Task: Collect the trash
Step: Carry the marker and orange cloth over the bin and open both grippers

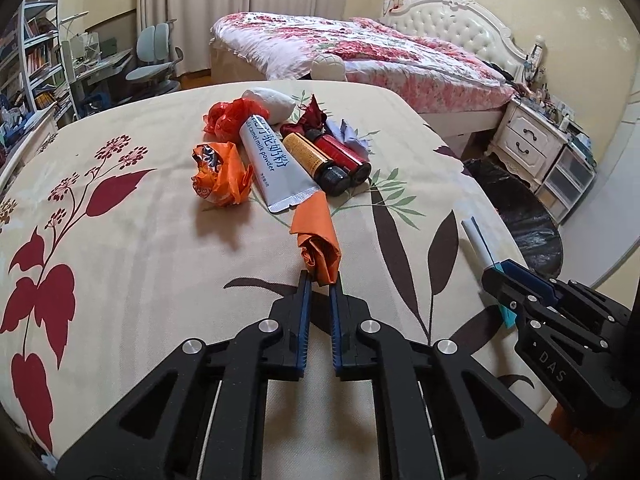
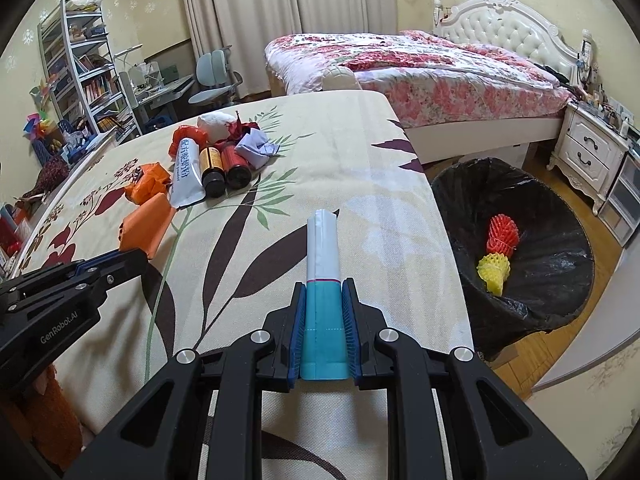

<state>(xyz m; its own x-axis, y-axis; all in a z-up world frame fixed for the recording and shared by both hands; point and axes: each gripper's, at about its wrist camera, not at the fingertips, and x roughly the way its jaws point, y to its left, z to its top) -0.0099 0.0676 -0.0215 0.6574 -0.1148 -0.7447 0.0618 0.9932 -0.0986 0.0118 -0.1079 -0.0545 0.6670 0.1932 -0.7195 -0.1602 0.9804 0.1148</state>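
Note:
My left gripper (image 1: 320, 280) is shut on a crumpled orange paper (image 1: 318, 240) over the floral table (image 1: 140, 240); the paper also shows in the right wrist view (image 2: 146, 226). My right gripper (image 2: 323, 284) is shut on a white and teal sachet (image 2: 323, 264), held above the table near its right edge; the sachet shows in the left wrist view too (image 1: 478, 242). A trash pile lies farther back: an orange wrapper (image 1: 220, 178), a grey milk powder sachet (image 1: 272, 164), two dark bottles (image 1: 332, 156), red plastic (image 1: 228, 114), a white wad (image 1: 272, 102).
A bin with a black liner (image 2: 520, 248) stands on the floor right of the table and holds a red and a yellow foam net (image 2: 496, 256). A bed (image 2: 420, 68), a nightstand (image 2: 588, 160), a desk with a chair (image 2: 212, 76) and shelves (image 2: 84, 76) lie beyond.

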